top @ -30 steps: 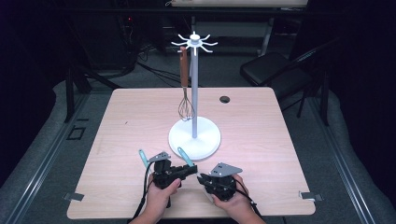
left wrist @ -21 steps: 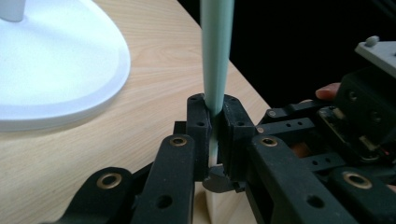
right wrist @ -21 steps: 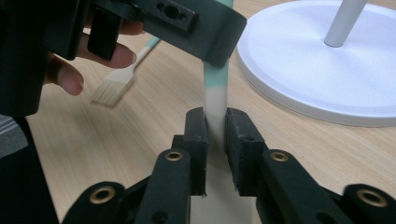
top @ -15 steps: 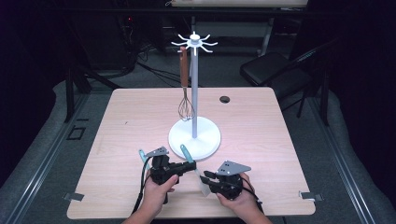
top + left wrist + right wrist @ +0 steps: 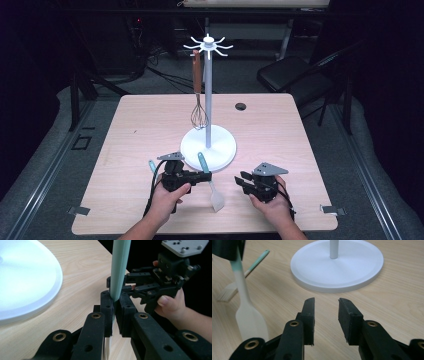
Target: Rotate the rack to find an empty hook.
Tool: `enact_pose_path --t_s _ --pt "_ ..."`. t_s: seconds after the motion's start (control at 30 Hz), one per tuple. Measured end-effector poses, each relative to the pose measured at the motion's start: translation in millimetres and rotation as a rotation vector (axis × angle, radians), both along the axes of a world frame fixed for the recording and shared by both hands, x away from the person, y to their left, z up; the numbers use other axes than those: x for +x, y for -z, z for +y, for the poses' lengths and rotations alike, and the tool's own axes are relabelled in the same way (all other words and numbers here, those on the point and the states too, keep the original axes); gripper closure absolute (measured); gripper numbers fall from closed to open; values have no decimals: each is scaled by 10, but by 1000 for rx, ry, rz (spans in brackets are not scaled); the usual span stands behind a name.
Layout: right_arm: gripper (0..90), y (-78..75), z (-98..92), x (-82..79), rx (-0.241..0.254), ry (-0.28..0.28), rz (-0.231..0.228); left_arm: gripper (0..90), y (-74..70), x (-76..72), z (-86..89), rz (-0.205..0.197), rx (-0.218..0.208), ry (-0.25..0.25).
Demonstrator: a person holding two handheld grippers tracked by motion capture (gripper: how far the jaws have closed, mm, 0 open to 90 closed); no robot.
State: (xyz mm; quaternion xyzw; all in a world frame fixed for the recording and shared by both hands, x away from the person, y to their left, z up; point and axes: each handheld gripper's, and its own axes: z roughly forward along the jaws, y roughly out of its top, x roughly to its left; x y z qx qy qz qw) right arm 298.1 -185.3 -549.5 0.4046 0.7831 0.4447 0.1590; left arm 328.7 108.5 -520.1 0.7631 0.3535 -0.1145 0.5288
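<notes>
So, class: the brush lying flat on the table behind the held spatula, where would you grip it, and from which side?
Grip the brush on its slim teal handle, coming straight down from above with the jaws across it. It lies flat, so probably only the handle's narrow sides offer purchase; the bristle end is wide and soft. The open right gripper is free; the left gripper holds the spatula.

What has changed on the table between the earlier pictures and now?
The left hand-held gripper now holds the spatula alone, shut on its green handle. The right hand-held gripper has let go, its jaws have just been opening with nothing between them, and it moved away to the right. The stand, the hanging whisk and the brush stayed as they were.
</notes>
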Motion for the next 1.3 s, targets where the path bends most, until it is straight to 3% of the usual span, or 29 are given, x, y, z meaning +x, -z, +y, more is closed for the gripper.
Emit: enact_pose_path --t_s 0.13,0.43,0.77,0.97,1.3 --pt "664 29 14 11 -14 -1 6 841 -96 46 -8 -20 26 40" --pt "647 66 31 19 -45 -10 11 841 -387 169 64 -75 94 69" --pt "613 109 33 46 -67 0 15 841 -847 293 30 -151 197 138" --pt "593 111 37 43 -76 2 13 840 -1121 386 -10 -185 225 163" --pt "573 133 16 63 -80 9 4 841 -1602 560 1 -231 220 172"
